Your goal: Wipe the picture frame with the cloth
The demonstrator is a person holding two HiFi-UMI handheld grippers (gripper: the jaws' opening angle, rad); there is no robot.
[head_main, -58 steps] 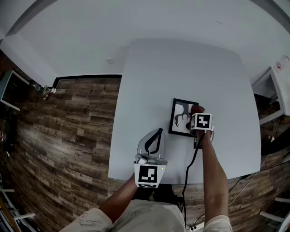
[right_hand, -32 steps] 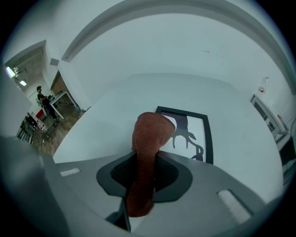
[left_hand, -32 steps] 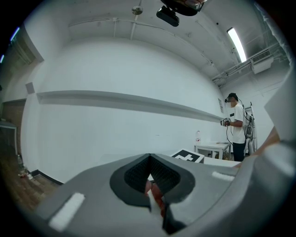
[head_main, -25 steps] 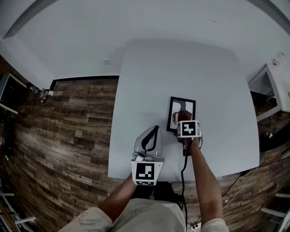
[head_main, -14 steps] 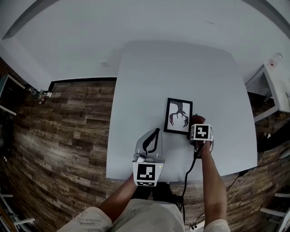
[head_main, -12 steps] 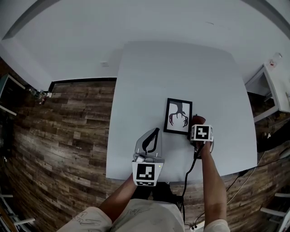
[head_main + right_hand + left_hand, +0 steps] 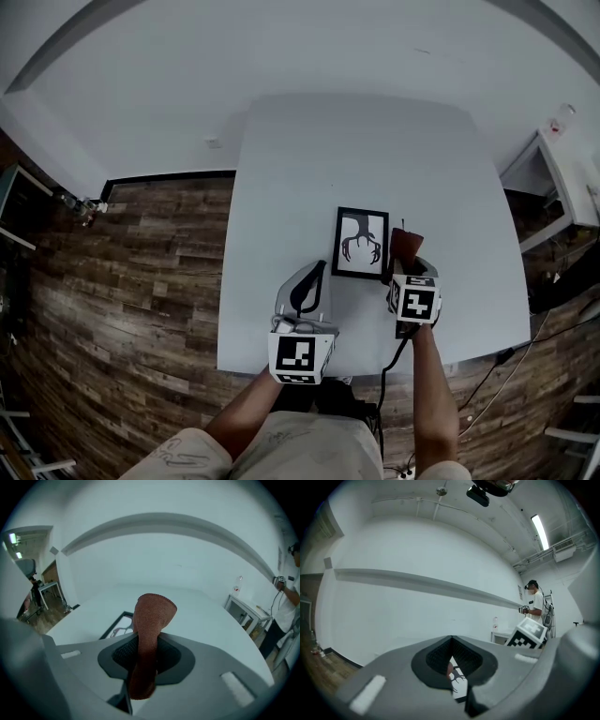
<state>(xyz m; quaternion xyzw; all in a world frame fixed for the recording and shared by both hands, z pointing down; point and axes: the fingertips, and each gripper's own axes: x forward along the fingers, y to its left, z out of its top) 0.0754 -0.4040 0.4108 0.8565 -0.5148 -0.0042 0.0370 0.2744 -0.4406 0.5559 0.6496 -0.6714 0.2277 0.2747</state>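
Right claw point(image 7: 404, 270) clamped on rust-red cloth point(image 7: 405, 246), just right of picture frame point(image 7: 361, 243) flat on white worktop point(image 7: 375, 150); left claw point(image 7: 320, 268) pinched closed, empty.

table point(image 7: 375, 150): wooden floor point(image 7: 141, 262) to its left, side table point(image 7: 562, 169) to its far right | picture frame point(image 7: 362, 243): flat on table, toward near edge | cloth point(image 7: 406, 245): between right gripper point(image 7: 405, 270) jaws, just beside frame's right edge | left gripper point(image 7: 309, 286): left of frame, over table's near edge, apart from frame
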